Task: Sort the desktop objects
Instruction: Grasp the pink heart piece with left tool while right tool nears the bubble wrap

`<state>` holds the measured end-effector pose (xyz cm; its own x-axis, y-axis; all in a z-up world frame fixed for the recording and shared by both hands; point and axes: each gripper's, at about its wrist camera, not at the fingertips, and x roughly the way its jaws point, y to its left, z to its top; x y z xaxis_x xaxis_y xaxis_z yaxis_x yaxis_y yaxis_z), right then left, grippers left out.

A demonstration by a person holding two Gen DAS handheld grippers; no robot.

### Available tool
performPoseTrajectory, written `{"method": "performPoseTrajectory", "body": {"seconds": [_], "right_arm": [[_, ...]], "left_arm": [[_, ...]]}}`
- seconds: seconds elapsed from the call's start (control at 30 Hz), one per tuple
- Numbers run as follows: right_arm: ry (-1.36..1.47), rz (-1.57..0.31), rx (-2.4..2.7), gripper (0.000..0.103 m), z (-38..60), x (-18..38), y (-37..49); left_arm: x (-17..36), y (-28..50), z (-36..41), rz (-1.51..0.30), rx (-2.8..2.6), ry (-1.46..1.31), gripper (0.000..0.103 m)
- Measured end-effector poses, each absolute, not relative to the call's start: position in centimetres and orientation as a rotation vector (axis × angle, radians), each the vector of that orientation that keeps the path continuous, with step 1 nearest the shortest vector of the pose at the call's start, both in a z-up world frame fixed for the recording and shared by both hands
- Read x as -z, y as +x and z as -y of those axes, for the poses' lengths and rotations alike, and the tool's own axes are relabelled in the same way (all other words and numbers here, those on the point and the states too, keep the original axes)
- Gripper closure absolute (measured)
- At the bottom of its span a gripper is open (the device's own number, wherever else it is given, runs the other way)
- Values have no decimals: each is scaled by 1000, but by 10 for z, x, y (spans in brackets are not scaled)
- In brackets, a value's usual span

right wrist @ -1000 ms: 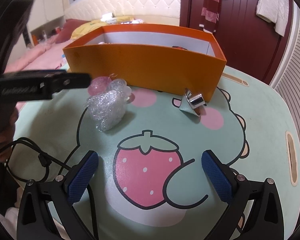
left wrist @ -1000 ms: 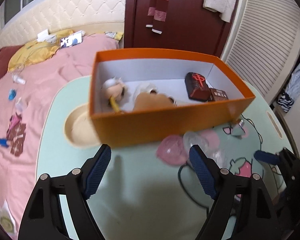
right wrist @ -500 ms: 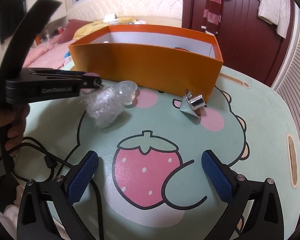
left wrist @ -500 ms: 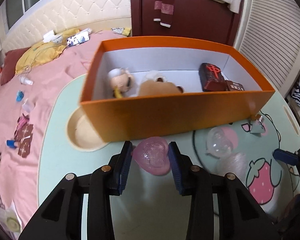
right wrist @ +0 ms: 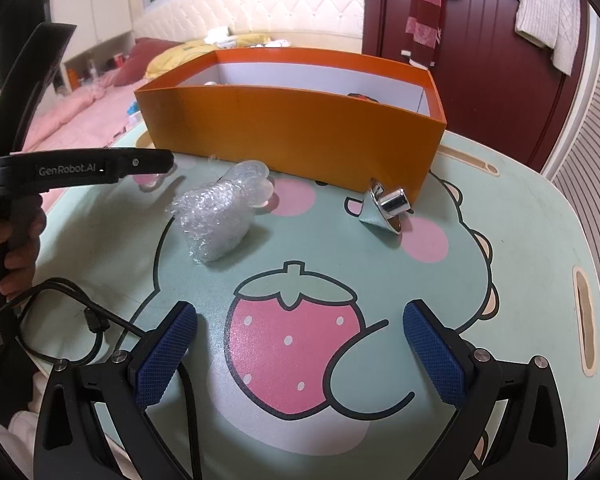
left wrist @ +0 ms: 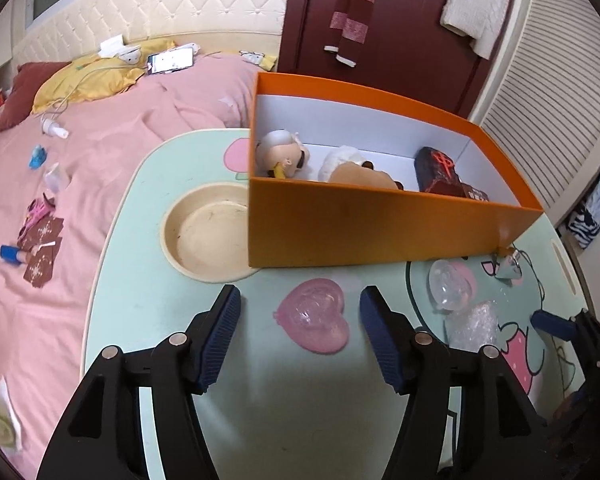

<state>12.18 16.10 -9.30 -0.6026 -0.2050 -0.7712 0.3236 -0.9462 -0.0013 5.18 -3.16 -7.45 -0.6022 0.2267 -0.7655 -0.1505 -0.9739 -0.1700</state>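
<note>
1. The left claw [left wrist: 300,312] stands with its jaws wide apart on either side of the pink translucent heart-shaped plastic case [left wrist: 315,319], not touching it; the right claw [right wrist: 300,344] is likewise spread wide and empty above the printed strawberry.
2. The mint-green cartoon-printed bench [left wrist: 292,412] has bare surface between the claws and the orange cardboard box [left wrist: 364,228]; its left edge curves beside the pink bed [left wrist: 100,128].
3. The box's long axis runs left to right, and its near wall hides most of the figurines inside.
4. The cream round recess [left wrist: 204,236] sits partly under the box's left corner.
5. The crumpled bubble-wrap bundle [right wrist: 216,220] lies touching a clear heart-shaped case [right wrist: 256,184].
6. The pink heart lies flat, tip pointing left in the left wrist view.
7. The small chrome cone-shaped piece [right wrist: 388,208] lies tilted near the box's right corner.
</note>
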Motion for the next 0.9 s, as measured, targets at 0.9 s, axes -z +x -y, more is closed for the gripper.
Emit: {"method": "performPoseTrajectory", "body": {"seconds": [0.9], "right_arm": [[1180, -137, 2578, 7, -163, 73, 117]], "left_arm": [[79, 57, 12, -32, -2605, -1263, 73]]}}
